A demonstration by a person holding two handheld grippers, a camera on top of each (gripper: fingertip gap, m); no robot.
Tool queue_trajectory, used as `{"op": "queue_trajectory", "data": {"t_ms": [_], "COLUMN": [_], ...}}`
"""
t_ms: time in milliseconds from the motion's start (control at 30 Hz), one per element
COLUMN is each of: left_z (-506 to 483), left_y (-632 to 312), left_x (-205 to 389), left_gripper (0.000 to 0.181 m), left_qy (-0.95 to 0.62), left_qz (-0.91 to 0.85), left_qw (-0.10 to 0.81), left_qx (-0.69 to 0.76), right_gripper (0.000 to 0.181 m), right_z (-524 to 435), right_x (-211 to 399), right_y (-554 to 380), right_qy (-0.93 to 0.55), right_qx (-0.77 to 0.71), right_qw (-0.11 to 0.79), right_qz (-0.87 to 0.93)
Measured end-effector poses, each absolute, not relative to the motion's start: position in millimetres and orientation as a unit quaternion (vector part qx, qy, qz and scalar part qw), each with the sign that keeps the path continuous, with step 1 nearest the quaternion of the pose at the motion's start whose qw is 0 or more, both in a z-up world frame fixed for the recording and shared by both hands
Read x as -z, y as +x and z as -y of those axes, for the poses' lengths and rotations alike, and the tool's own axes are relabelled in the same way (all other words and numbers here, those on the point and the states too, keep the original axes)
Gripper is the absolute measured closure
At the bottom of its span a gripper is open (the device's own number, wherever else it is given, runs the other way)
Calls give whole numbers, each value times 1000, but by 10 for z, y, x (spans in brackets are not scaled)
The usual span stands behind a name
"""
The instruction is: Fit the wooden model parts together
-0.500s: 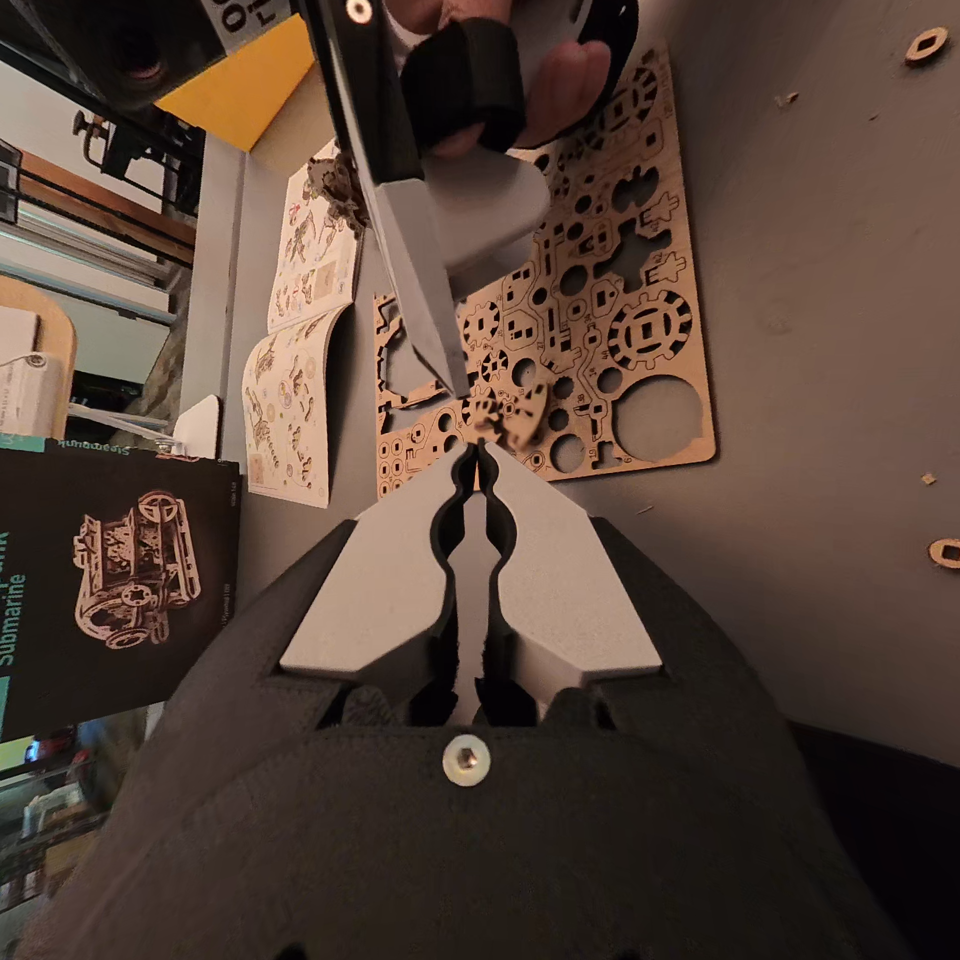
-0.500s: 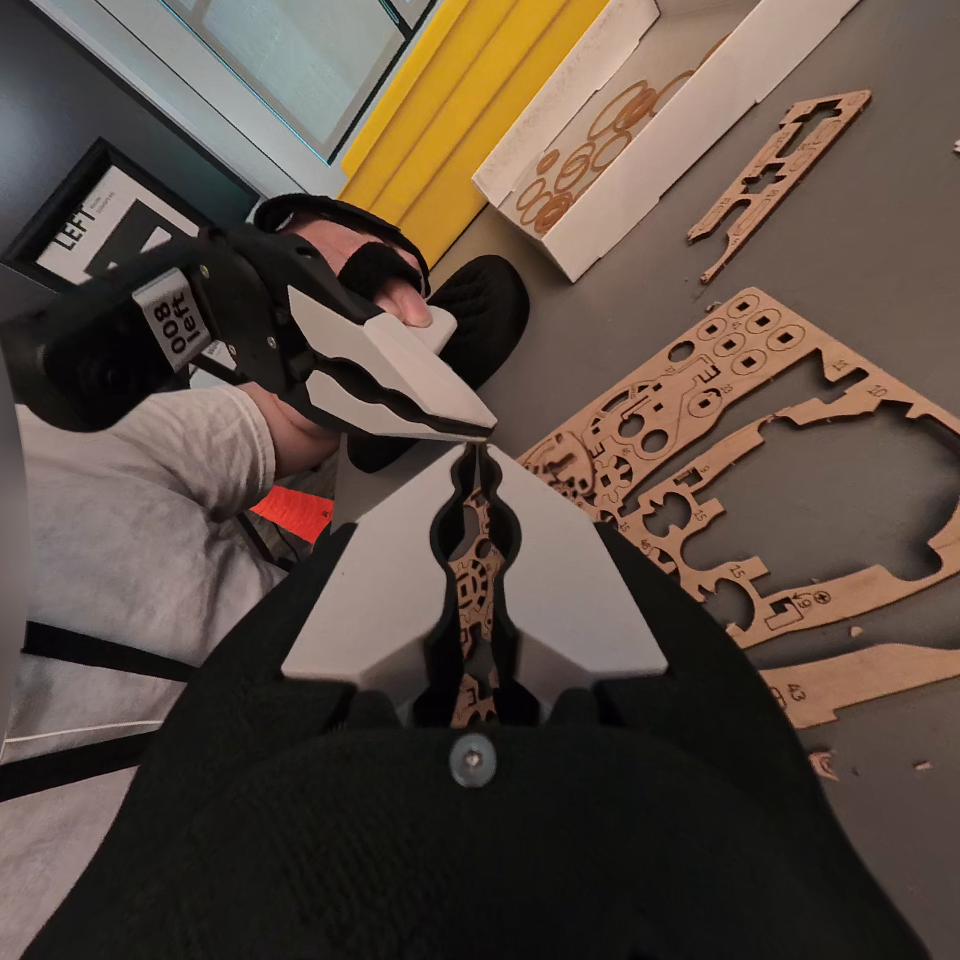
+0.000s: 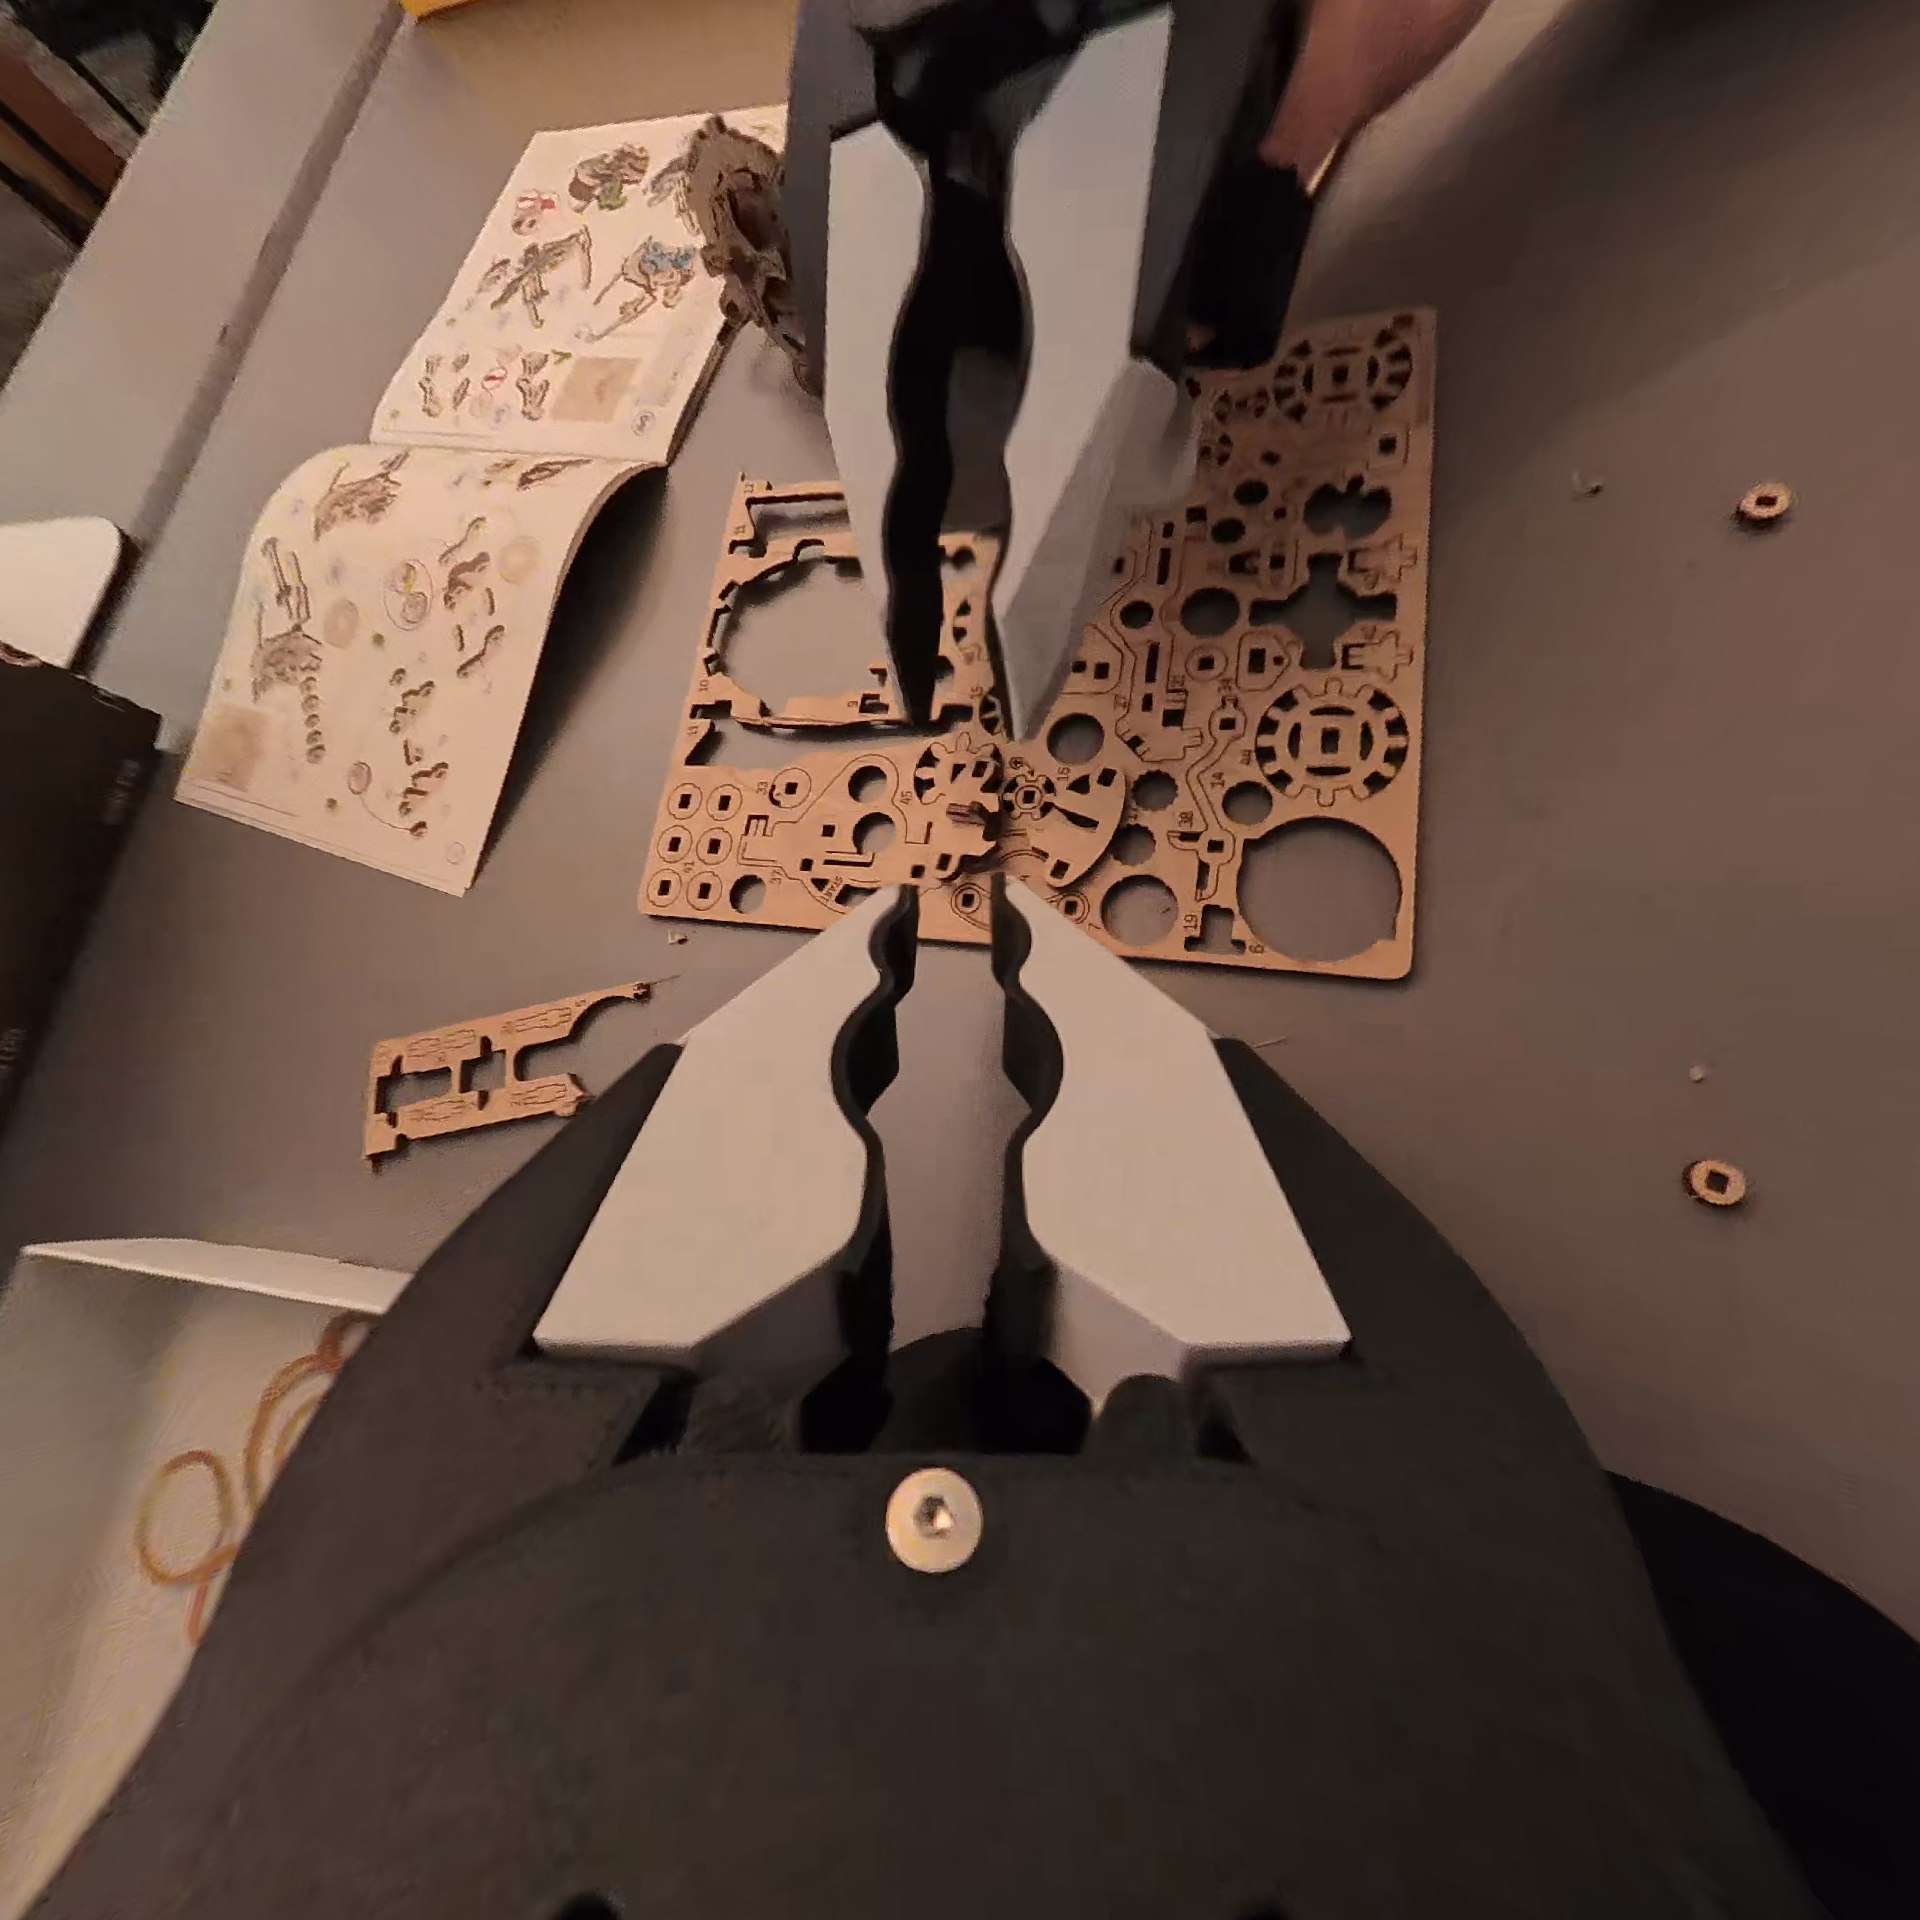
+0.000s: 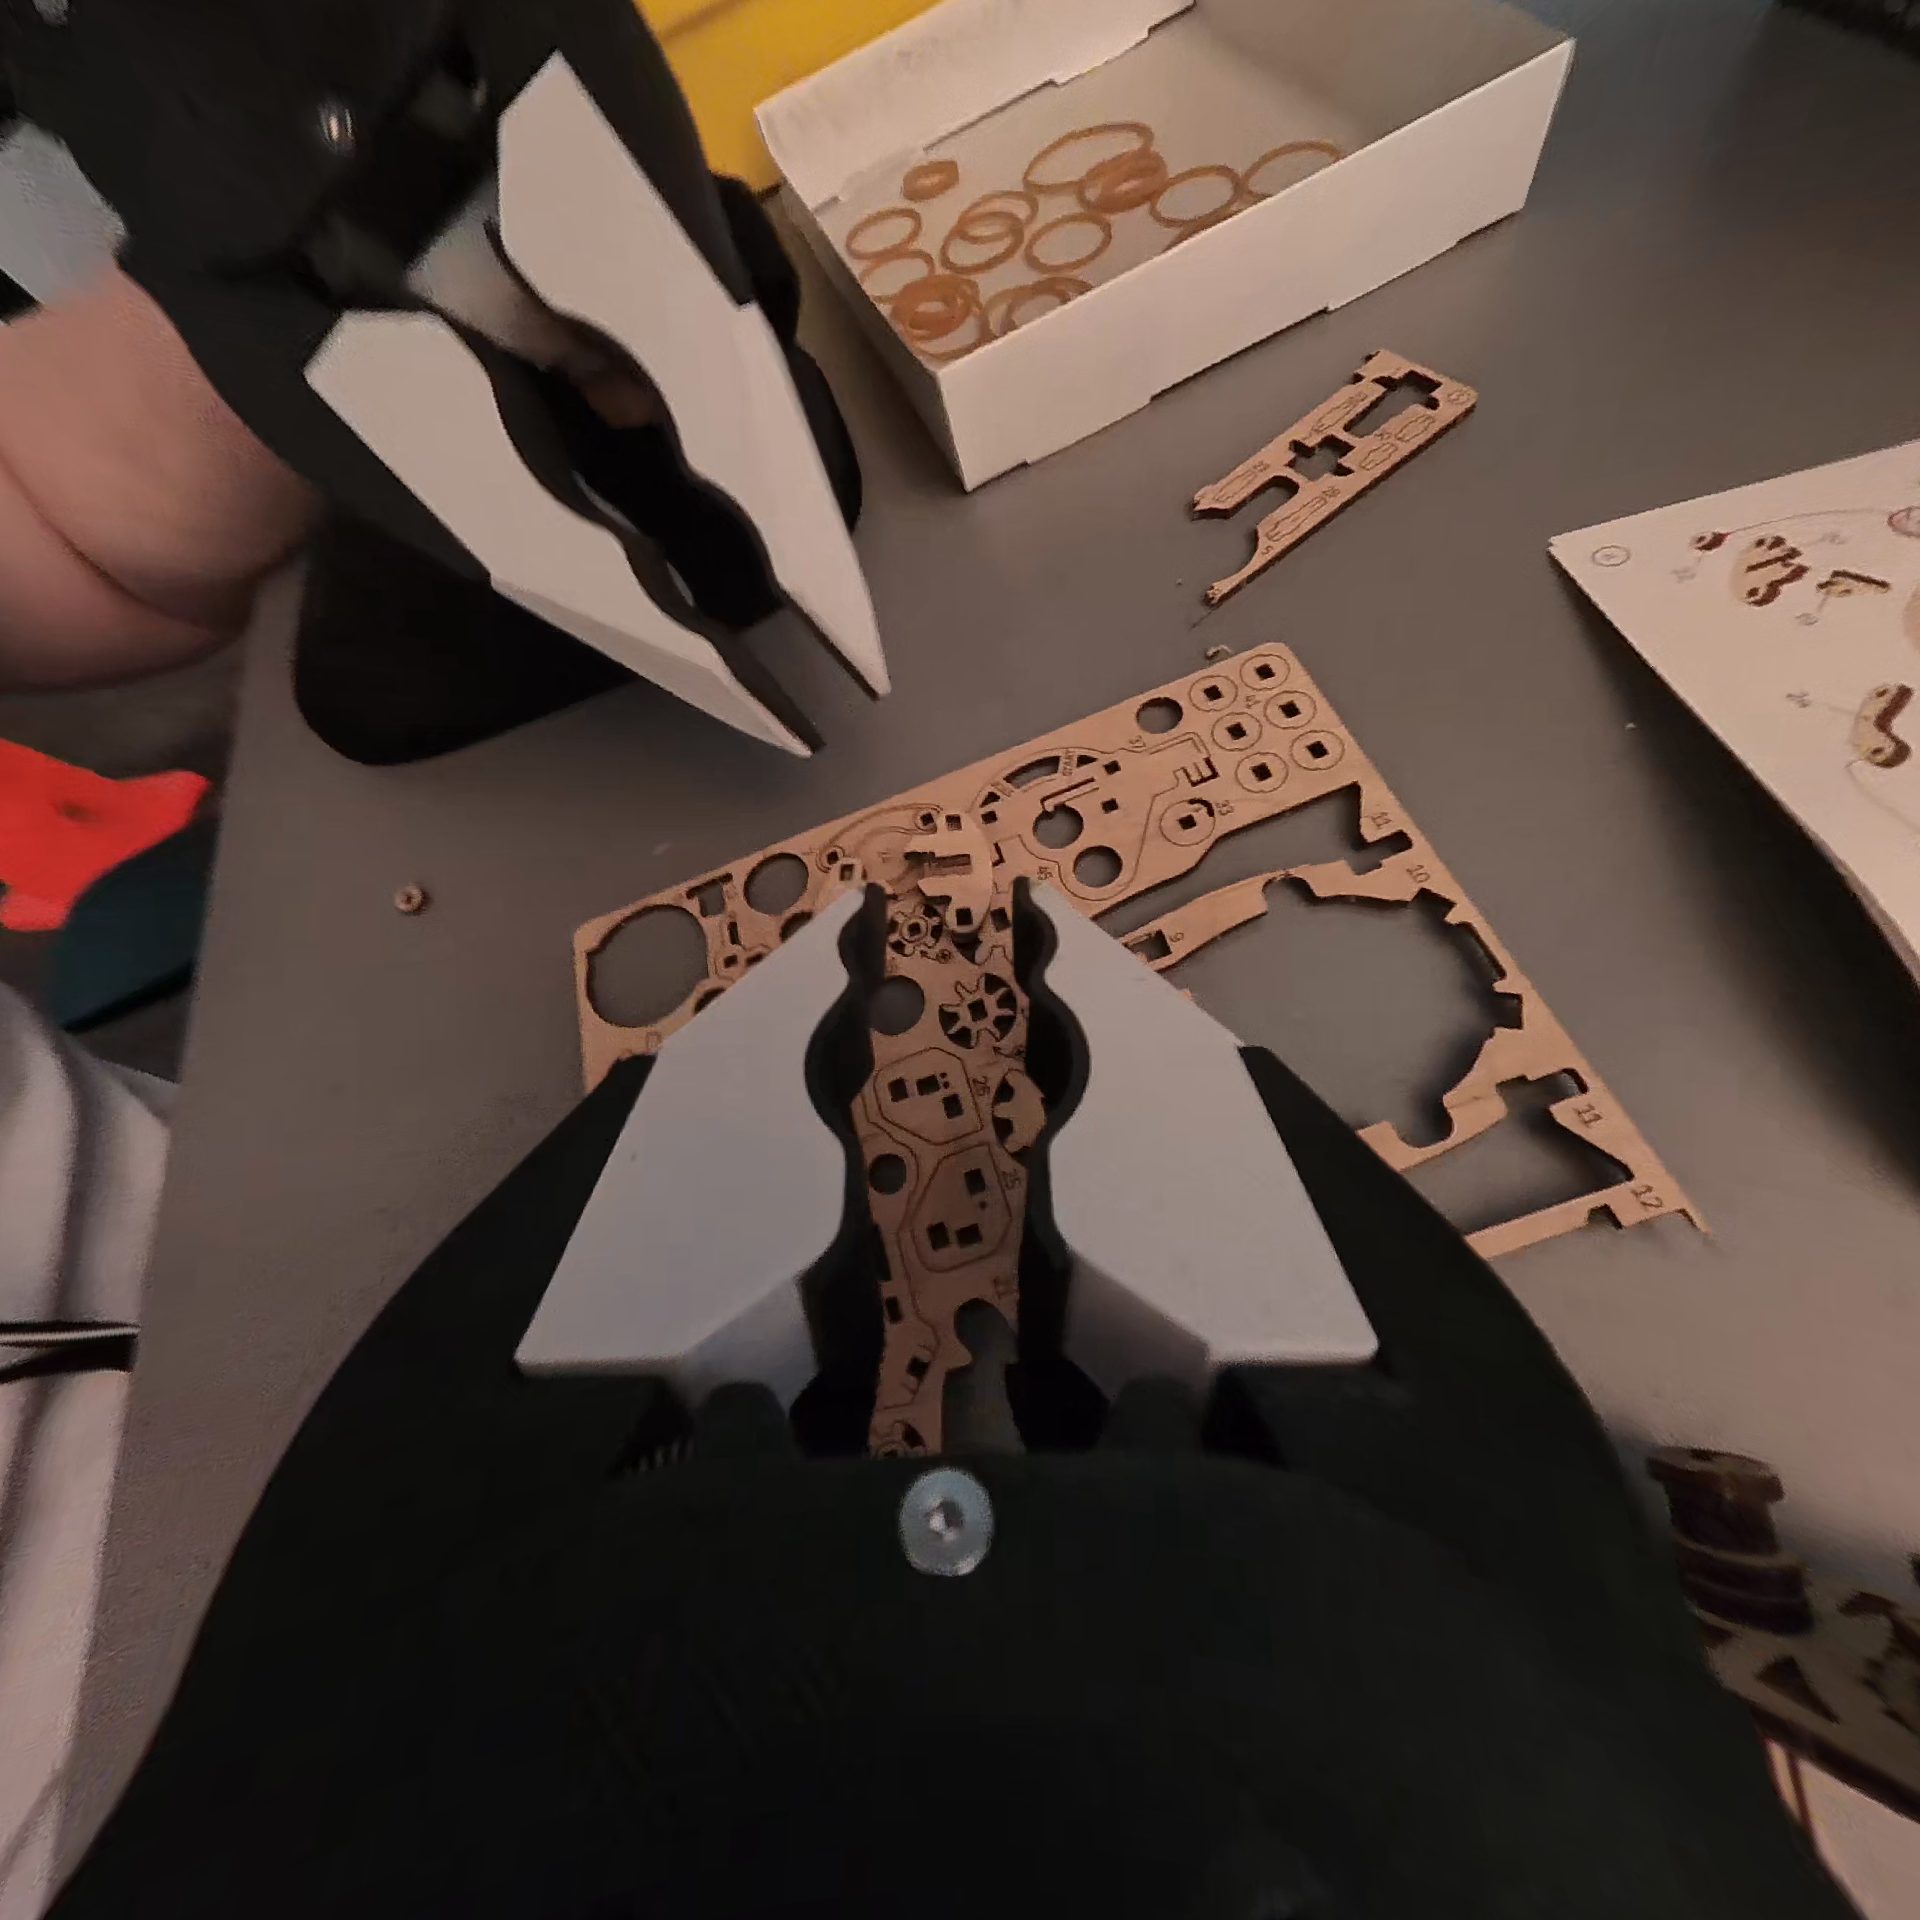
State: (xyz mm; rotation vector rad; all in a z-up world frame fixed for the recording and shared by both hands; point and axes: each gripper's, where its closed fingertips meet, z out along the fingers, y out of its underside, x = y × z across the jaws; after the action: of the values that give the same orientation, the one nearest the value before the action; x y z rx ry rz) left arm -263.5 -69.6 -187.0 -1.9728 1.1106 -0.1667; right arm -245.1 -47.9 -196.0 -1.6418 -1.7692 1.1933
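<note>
Only the right wrist view shows the white cardboard box of rubber bands fully. Both the left gripper and right gripper are slightly parted, empty, above the small assembled wooden gear piece.

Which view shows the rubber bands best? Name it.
The right wrist view: the rubber bands lie fully visible in the open white box. The left wrist view catches only a few at its lower-left edge.
</note>
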Motion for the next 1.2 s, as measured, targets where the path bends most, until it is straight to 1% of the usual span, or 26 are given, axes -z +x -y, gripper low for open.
{"op": "queue_trajectory", "data": {"t_ms": [233,400,567,733,933,1067,1133,1200], "left_z": [693,679,656,645,618,624,627,612], "left_y": [-2637,-2661,-2691,-2685,-2588,-2498,-2469,-2456], "left_x": [2008,2046,2093,2033,1744,1537,1499,1468], "left_gripper": [168,169,168,168,163,155,157,165], "left_qy": [-802,-812,-823,-821,-809,-794,-789,-784], "left_qz": [-443,-432,-419,-409,-354,-314,-303,-290], "left_qw": [395,387,377,390,441,466,470,478], "left_qx": [65,67,71,81,162,231,254,270], "right_gripper": [161,162,176,177,177,177,177,177], "right_z": [469,462,498,461,484,527,544,576], "right_x": [2062,2074,2128,2073,1658,1452,1393,1367], "right_y": [-2511,-2559,-2556,-2527,-2529,-2552,-2559,-2563], "right_qy": [-577,-578,-569,-565,-560,-566,-570,-575], "right_qx": [-371,-358,-334,-328,-402,-474,-509,-541], "right_qw": [264,264,258,281,336,335,321,296], "right_qz": [678,685,706,703,642,586,559,538]}}
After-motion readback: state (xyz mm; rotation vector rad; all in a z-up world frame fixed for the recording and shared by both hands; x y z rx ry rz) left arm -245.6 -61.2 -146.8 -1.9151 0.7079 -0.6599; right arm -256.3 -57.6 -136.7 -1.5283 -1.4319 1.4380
